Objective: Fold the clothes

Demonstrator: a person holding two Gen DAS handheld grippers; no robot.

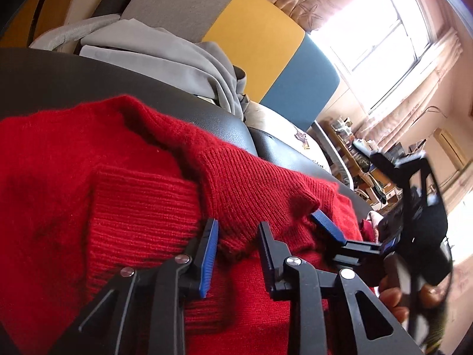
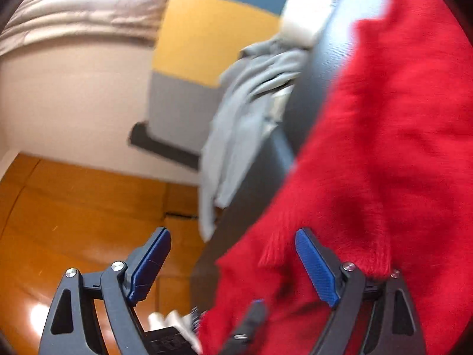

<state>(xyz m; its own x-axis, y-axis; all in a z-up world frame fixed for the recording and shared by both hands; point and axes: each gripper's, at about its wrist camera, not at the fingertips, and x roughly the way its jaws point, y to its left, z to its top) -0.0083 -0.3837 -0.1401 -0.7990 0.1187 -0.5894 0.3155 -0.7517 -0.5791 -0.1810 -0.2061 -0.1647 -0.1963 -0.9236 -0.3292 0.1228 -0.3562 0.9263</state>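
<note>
- The red sweater [image 1: 124, 177] lies spread over a black cushion [image 1: 59, 77], its ribbed hem folded up toward the left wrist camera; in the right wrist view the sweater [image 2: 384, 148] fills the right side, blurred.
- The left hand-held gripper [image 1: 238, 236] hovers low over the hem, its jaws partly apart with red knit showing between them; whether the pads pinch the cloth, I cannot tell.
- The right hand-held gripper [image 2: 233, 261] stands wide open, its right finger [image 2: 316, 269] touching the sweater's edge and its left finger over the wood floor [image 2: 74, 213].
- From the left view the right hand-held gripper [image 1: 328, 227] reaches in from the right, a hand [image 1: 396, 298] behind it.
- Grey clothes [image 1: 165, 56] are piled beyond the cushion.
- A window [image 1: 381, 29] with curtains lies behind.
</note>
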